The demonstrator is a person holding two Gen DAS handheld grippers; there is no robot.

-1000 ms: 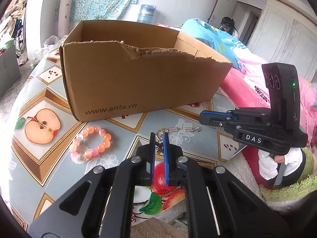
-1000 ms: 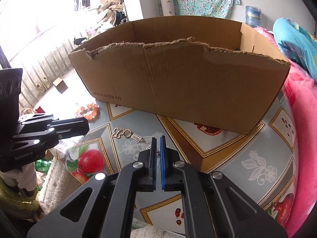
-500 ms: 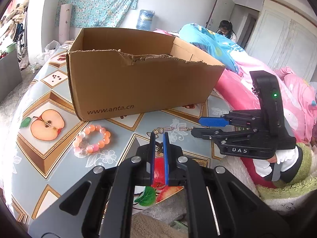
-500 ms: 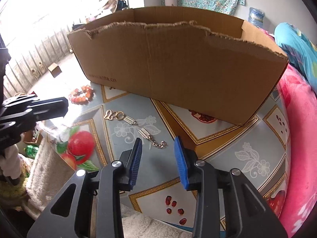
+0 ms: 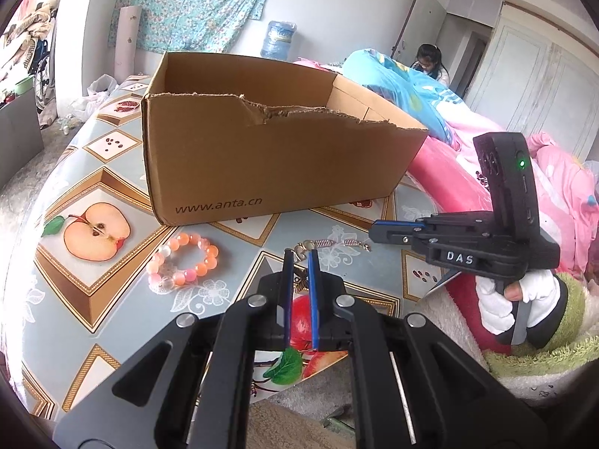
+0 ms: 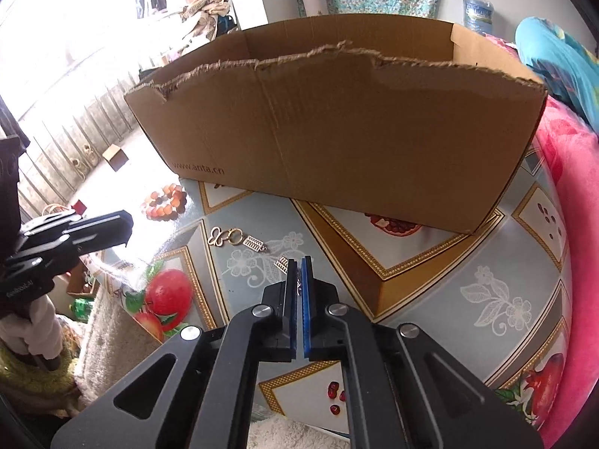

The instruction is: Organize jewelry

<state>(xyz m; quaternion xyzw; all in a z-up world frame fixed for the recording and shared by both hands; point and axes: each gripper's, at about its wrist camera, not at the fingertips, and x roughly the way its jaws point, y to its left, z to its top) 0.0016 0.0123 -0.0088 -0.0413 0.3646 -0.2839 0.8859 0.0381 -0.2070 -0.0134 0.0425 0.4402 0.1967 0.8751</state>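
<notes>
Through the left wrist view, I am holding the left gripper [image 5: 299,258] nearly pressed together and empty above the butterfly clasp end of the chain [image 5: 338,242]; the bead bracelet [image 5: 183,263] is lying left, near the cardboard box [image 5: 269,161].

Through the right wrist view, I am pinching the chain's near end with the right gripper [image 6: 298,265]. Next, I judge, comes lifting it over the torn rim. The fruit-print tablecloth [image 6: 486,262] is covering the table in a bedroom.
</notes>
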